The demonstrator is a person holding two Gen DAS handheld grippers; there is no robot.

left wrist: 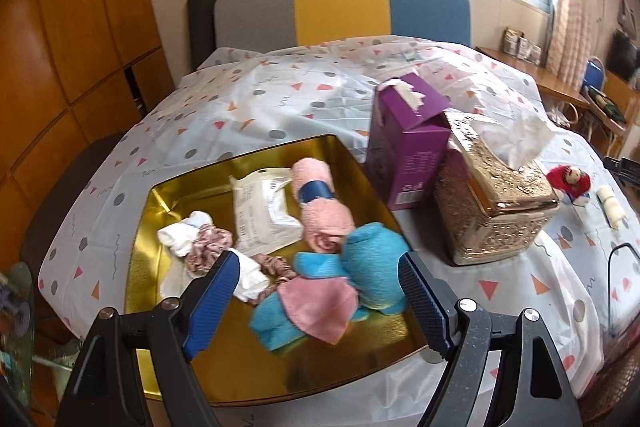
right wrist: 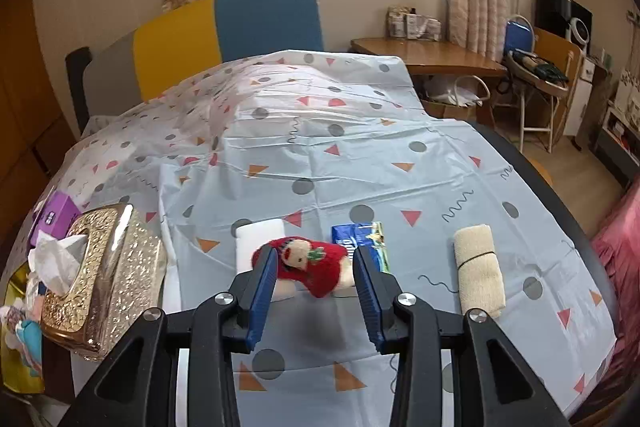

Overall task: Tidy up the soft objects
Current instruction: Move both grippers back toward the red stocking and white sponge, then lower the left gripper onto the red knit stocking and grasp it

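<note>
A gold tray (left wrist: pixel 168 199) holds a rolled pink towel (left wrist: pixel 320 207), a blue sock ball (left wrist: pixel 372 263), pink and blue cloths (left wrist: pixel 316 311), white socks (left wrist: pixel 180 239), scrunchies (left wrist: pixel 212 247) and a white packet (left wrist: pixel 260 211). My left gripper (left wrist: pixel 320 287) is open and empty just above the tray's near side. My right gripper (right wrist: pixel 316 267) is open around a red plush toy (right wrist: pixel 316 267) lying on the tablecloth. A rolled cream bandage (right wrist: pixel 478 269), a white sponge (right wrist: pixel 260 231) and a blue tissue pack (right wrist: pixel 360 235) lie near the toy.
A gold tissue box (left wrist: pixel 492 199) (right wrist: pixel 104 275) and a purple box (left wrist: pixel 408 143) stand between the tray and the toy. The patterned tablecloth (right wrist: pixel 340 155) stretches back to a coloured headboard (left wrist: pixel 340 7). A desk (right wrist: pixel 432 57) and chair stand at the right.
</note>
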